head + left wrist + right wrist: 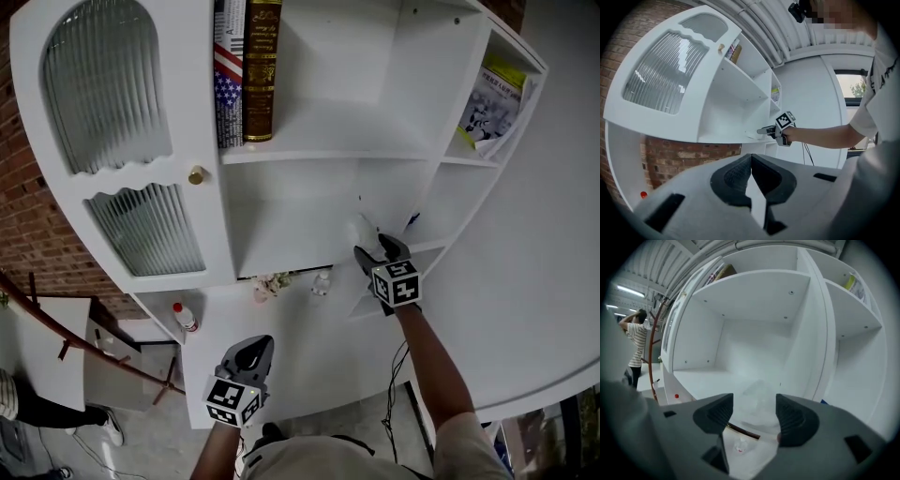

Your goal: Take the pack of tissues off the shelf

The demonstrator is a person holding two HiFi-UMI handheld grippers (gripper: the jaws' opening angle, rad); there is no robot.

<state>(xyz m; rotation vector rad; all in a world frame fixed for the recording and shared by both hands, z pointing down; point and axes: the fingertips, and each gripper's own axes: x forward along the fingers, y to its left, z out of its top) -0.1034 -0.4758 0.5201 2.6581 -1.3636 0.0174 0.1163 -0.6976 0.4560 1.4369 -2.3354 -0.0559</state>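
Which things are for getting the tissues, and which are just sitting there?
For the job:
pack of tissues
right hand-held gripper, open
shelf

Just lying about:
books
red-capped bottle
magazine

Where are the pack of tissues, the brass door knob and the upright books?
pack of tissues [758, 398]: right gripper view, middle of its pale wrapper.
brass door knob [196, 175]: head view, its round face.
upright books [261, 75]: head view, brown book's spine.
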